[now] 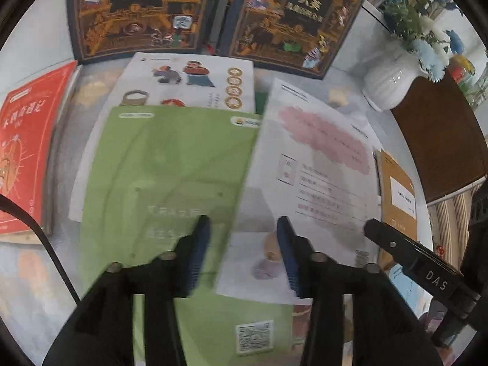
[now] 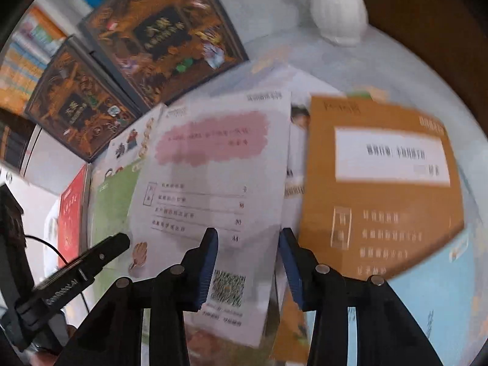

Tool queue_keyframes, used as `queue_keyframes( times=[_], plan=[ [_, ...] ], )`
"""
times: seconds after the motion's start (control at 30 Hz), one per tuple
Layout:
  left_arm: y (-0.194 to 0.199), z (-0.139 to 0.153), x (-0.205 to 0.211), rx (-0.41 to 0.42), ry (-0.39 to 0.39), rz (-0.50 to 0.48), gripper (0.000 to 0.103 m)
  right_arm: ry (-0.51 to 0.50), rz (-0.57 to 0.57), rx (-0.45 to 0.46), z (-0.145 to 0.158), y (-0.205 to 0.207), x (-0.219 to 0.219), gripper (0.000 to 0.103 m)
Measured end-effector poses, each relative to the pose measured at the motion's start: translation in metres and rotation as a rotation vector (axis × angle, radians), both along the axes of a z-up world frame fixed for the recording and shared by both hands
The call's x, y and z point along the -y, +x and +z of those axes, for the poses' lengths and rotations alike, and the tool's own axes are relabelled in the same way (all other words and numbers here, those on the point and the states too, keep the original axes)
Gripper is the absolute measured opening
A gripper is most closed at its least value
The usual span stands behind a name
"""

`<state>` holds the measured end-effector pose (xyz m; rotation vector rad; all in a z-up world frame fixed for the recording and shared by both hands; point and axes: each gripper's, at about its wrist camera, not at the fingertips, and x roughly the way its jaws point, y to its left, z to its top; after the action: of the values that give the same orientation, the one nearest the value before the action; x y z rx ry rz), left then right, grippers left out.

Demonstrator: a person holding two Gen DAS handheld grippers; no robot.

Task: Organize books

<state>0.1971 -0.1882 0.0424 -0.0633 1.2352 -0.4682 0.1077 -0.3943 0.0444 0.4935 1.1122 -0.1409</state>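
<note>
Thin books lie overlapping on a pale table. A green booklet (image 1: 170,164) lies in the middle over a white illustrated one (image 1: 195,82). A white booklet with a pink patch (image 1: 317,158) (image 2: 210,177) overlaps its right edge. An orange-brown booklet (image 2: 378,183) (image 1: 396,189) lies to the right. A red book (image 1: 27,146) (image 2: 71,213) lies at the left. My left gripper (image 1: 244,238) is open above the green and white booklets. My right gripper (image 2: 248,250) is open above the white booklet's lower edge, holding nothing.
Two large dark ornate books (image 1: 143,9) (image 1: 299,18) stand at the back. A white vase with blue flowers (image 1: 393,79) (image 2: 335,6) stands back right beside a dark wooden board (image 1: 442,134). A light blue book (image 2: 433,305) lies under the orange one.
</note>
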Motion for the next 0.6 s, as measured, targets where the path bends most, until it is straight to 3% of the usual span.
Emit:
queue_keyframes(
  times=[0.13, 0.3, 0.5, 0.6],
  plan=[
    [-0.008, 0.002, 0.02, -0.008, 0.119, -0.099, 0.048, 0.08, 0.041, 0.001, -0.002, 0.0, -0.001, 0.044],
    [-0.043, 0.003, -0.012, -0.082, 0.052, -0.09, 0.048, 0.08, 0.091, -0.021, -0.002, -0.025, -0.012, 0.044],
    [-0.132, 0.001, -0.058, -0.093, 0.152, -0.11, 0.048, 0.039, 0.273, -0.085, -0.006, -0.082, -0.071, 0.044],
    [-0.165, -0.013, -0.088, -0.186, 0.108, -0.065, 0.048, 0.056, 0.352, -0.108, -0.014, -0.126, -0.098, 0.044]
  ],
)
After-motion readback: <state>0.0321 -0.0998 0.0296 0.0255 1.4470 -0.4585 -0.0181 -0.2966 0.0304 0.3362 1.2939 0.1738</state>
